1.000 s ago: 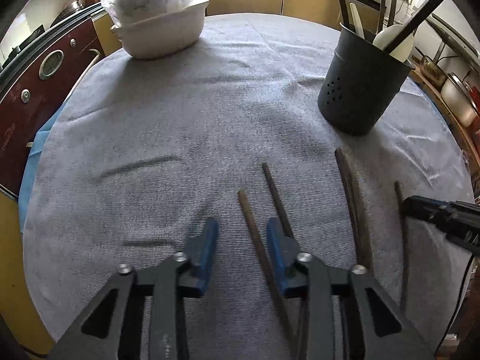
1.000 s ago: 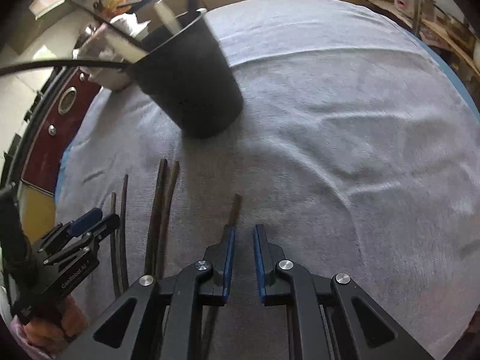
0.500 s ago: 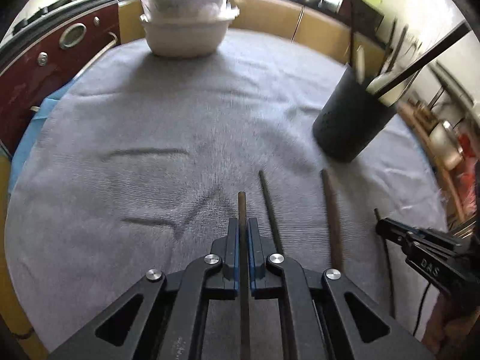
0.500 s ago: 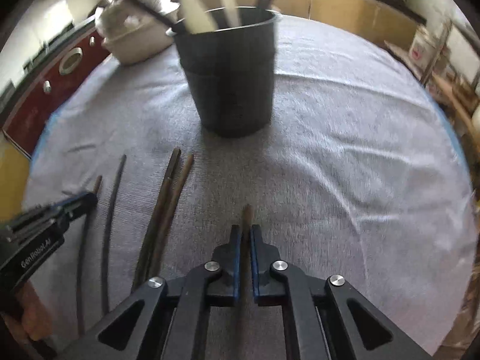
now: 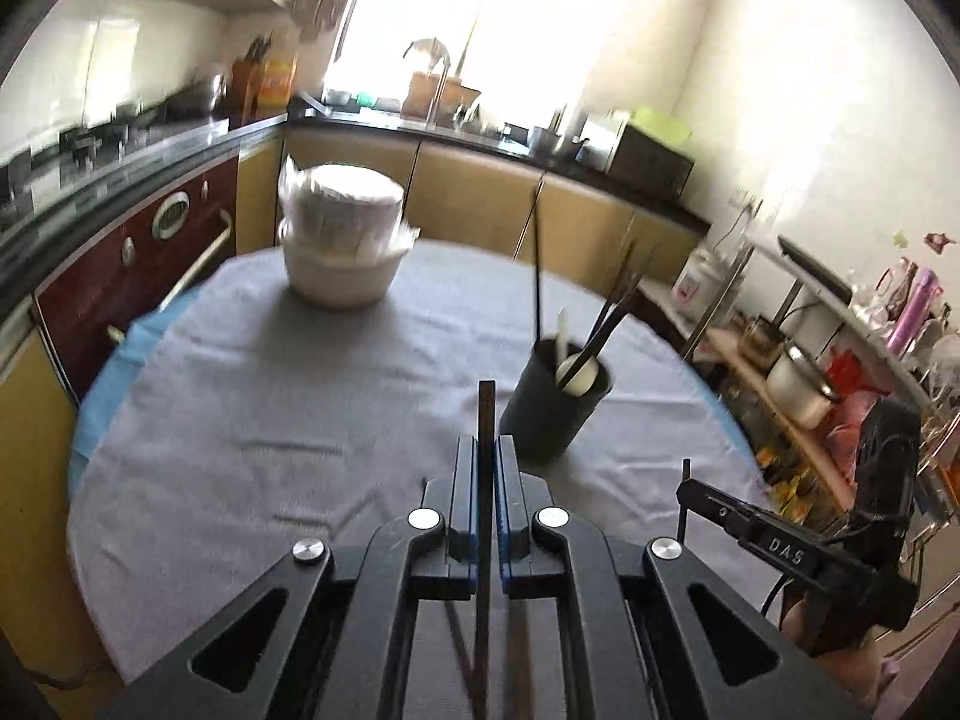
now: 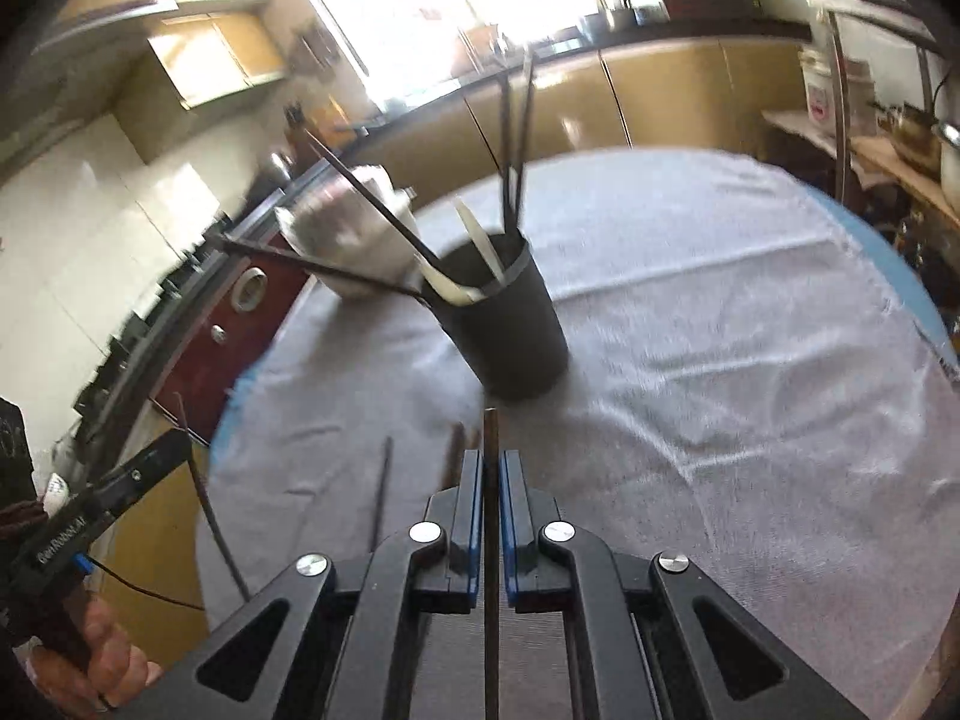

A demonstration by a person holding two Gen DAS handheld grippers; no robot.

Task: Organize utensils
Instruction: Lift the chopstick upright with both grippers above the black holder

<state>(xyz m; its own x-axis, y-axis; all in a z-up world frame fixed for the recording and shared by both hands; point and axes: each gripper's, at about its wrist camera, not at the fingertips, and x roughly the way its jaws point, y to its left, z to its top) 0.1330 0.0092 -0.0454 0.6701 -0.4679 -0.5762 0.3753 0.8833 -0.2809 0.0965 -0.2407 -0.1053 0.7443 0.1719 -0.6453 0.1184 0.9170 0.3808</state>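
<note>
**Both jaws now carry a chopstick clear of the desk**

The left gripper (image 5: 486, 450) has its jaws clenched on a brown chopstick (image 5: 486, 414), whose tip sticks up past the blue pads at the centre of the left wrist view. A second ago those jaws stood apart over the cloth with the stick lying between them; they have since closed on it and lifted, so the view now takes in the kitchen window and counters rather than only the cloth.

The right gripper (image 6: 491, 462) shows the same change: its jaws, slightly parted a second ago, have pinched shut on a second brown chopstick (image 6: 491, 438), and its view has also tilted up.

Outward from the jaws, the dark utensil holder (image 5: 555, 408) stands just right of centre in the left view and above centre in the right view, already holding chopsticks and a pale spoon (image 5: 573, 369). Several loose sticks (image 6: 381, 480) remain on the grey cloth (image 6: 720, 330) of the desk, lower left of the right view. A white covered bowl (image 5: 342, 234) sits toward the upper left in the left view.

Judging by this, both pick-ups have succeeded and the next step is dropping each stick into the holder; more remain to collect.
</note>
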